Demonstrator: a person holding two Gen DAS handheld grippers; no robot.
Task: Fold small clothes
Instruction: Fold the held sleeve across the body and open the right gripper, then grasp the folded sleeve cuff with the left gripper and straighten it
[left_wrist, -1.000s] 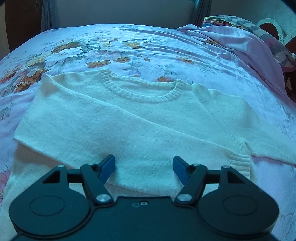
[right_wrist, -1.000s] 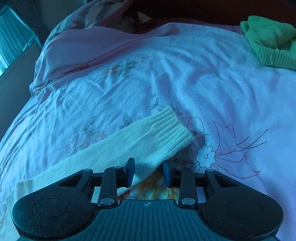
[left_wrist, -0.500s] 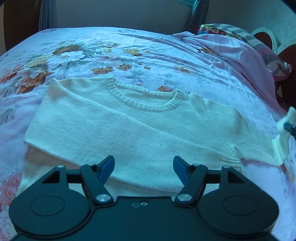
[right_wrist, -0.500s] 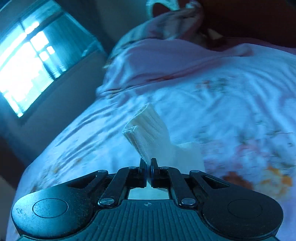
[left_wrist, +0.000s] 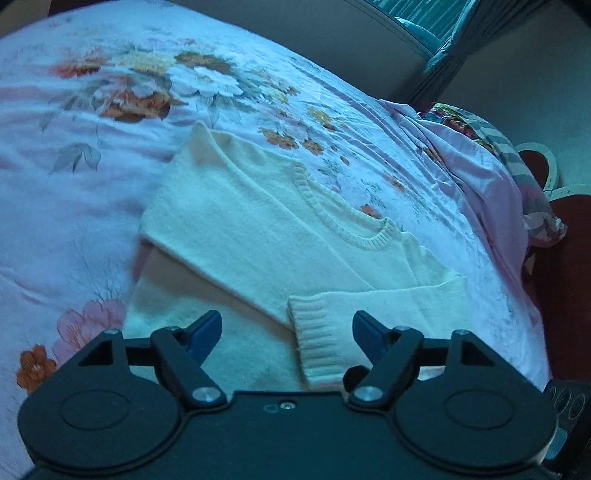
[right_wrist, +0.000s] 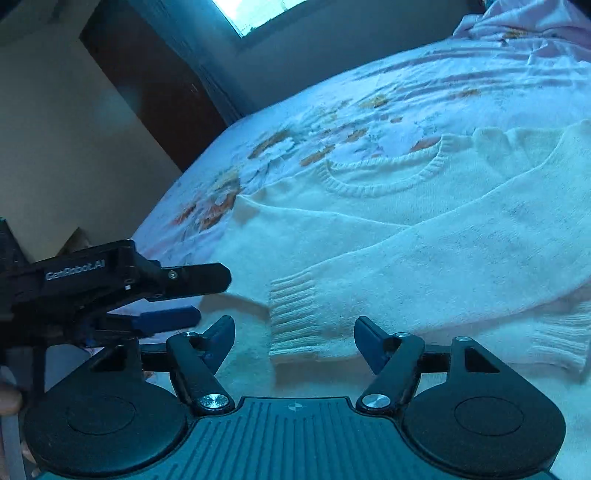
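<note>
Item 1, left gripper (left_wrist: 287, 330): jaws spreading wider, empty, hovering over the sweater (left_wrist: 266, 236) lying flat on the bed (left_wrist: 74, 206).

Item 2, cuff (right_wrist: 295, 317): a second ago outstretched at 3 o'clock, now lying across the body.

Item 3, right gripper (right_wrist: 294, 332): jaws opening after pinching the cuff, nothing held.

Both sleeves appear folded in; a body fold is likely coming next.

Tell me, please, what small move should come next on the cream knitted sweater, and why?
Probably fold the lower hem up toward the ribbed neckline. The cream knitted sweater lies flat on the floral bedspread with both sleeves crossed over its body, the ribbed cuff released. The right gripper, jaws just opened, and the left gripper are both open and empty.
</note>
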